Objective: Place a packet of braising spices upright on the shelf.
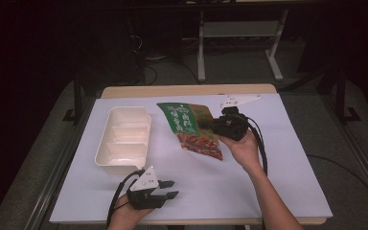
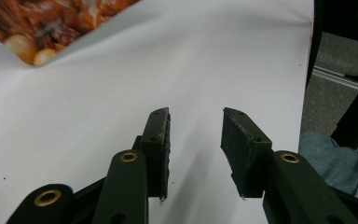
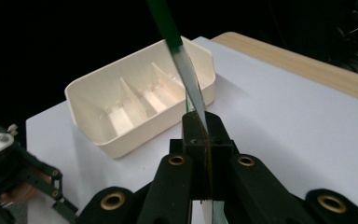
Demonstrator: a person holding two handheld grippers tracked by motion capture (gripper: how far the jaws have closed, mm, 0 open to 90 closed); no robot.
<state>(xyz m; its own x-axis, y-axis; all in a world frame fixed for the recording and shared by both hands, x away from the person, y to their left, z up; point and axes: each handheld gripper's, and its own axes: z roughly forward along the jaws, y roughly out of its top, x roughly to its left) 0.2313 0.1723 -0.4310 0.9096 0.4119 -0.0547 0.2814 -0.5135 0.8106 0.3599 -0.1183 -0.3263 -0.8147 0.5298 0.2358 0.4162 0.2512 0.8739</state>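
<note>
A green and brown food pouch (image 1: pixel 184 120) hangs above the middle of the table, pinched at its right edge by my right gripper (image 1: pixel 211 125). In the right gripper view the jaws (image 3: pixel 204 122) are shut on the pouch (image 3: pixel 186 70), which shows edge-on and rises up and away. My left gripper (image 1: pixel 170 189) lies low near the table's front edge and points right. Its jaws (image 2: pixel 196 114) stand open with only white table between them. A corner of the pouch (image 2: pixel 51 23) shows at the top left of the left gripper view.
A cream tray (image 1: pixel 117 167) with three compartments stands empty at the left of the white sheet (image 1: pixel 268 182); its front wall (image 3: pixel 135 142) faces my right gripper. A wooden table edge (image 1: pixel 187 90) runs along the far side. The person's knee (image 2: pixel 326 158) is past the near edge.
</note>
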